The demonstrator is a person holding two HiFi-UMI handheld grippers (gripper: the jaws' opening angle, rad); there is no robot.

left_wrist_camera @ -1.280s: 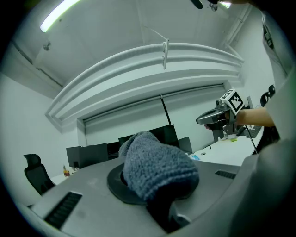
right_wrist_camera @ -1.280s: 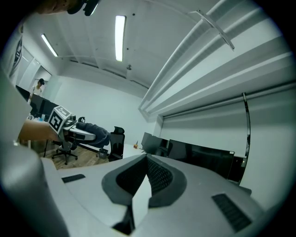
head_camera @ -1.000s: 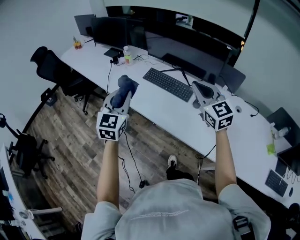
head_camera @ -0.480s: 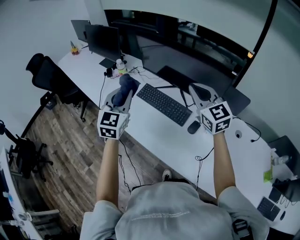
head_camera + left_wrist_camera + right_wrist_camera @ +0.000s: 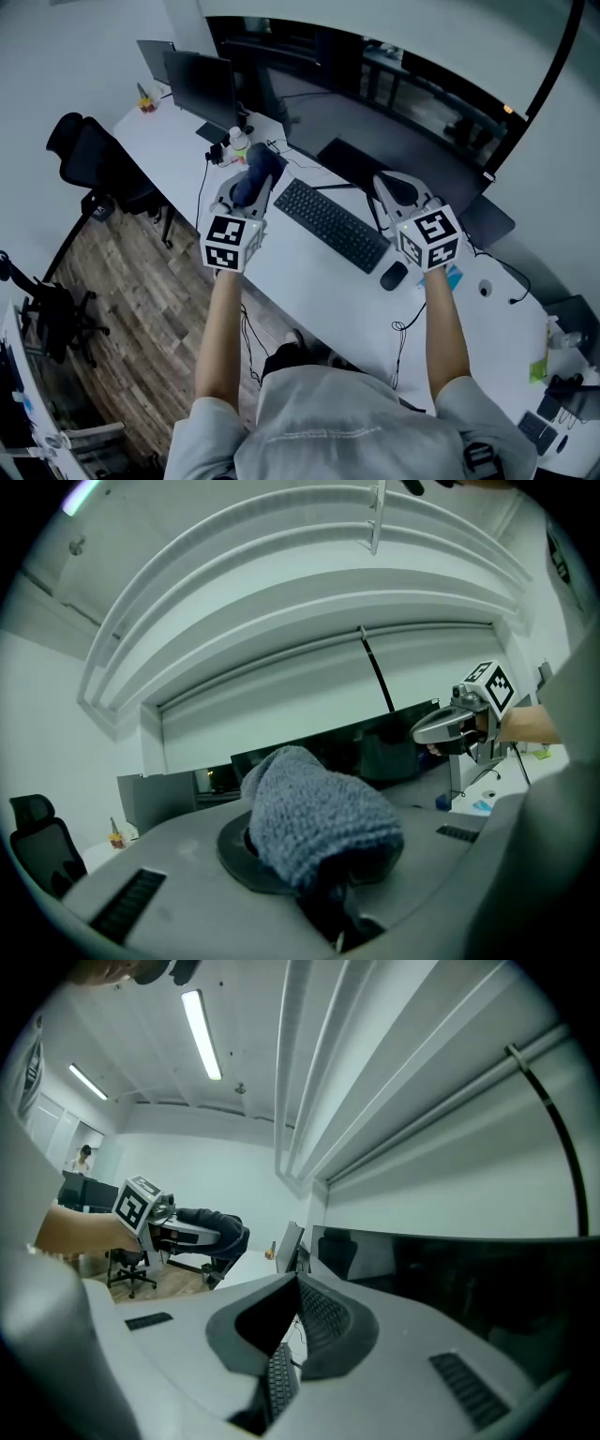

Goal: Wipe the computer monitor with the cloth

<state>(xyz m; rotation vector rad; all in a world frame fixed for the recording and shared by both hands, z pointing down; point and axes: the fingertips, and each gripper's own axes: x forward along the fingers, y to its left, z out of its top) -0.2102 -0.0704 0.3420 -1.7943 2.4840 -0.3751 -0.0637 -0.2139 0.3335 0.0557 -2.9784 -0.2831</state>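
Observation:
A wide dark computer monitor point(image 5: 403, 122) stands along the back of the white desk point(image 5: 309, 281); it also shows as a dark screen point(image 5: 469, 1279) in the right gripper view. My left gripper point(image 5: 247, 192) is over the desk's left part, shut on a blue-grey cloth point(image 5: 256, 176) that bulges out past its jaws. In the left gripper view the cloth point(image 5: 314, 822) hides the fingertips of that gripper point(image 5: 314, 850). My right gripper point(image 5: 394, 190) hovers above the keyboard's right end, shut, its tips touching with nothing in them. In its own view the right gripper point(image 5: 298, 1282) points along the monitor.
A black keyboard point(image 5: 330, 225) and a mouse point(image 5: 394, 275) lie in front of the monitor. A second monitor point(image 5: 199, 80), a bottle point(image 5: 240, 141) and cables sit at the desk's left end. A black office chair point(image 5: 94, 155) stands on the wooden floor to the left.
Both grippers have come forward over the desk, closer to the monitor. The left one still holds the cloth, and the right one stays shut.

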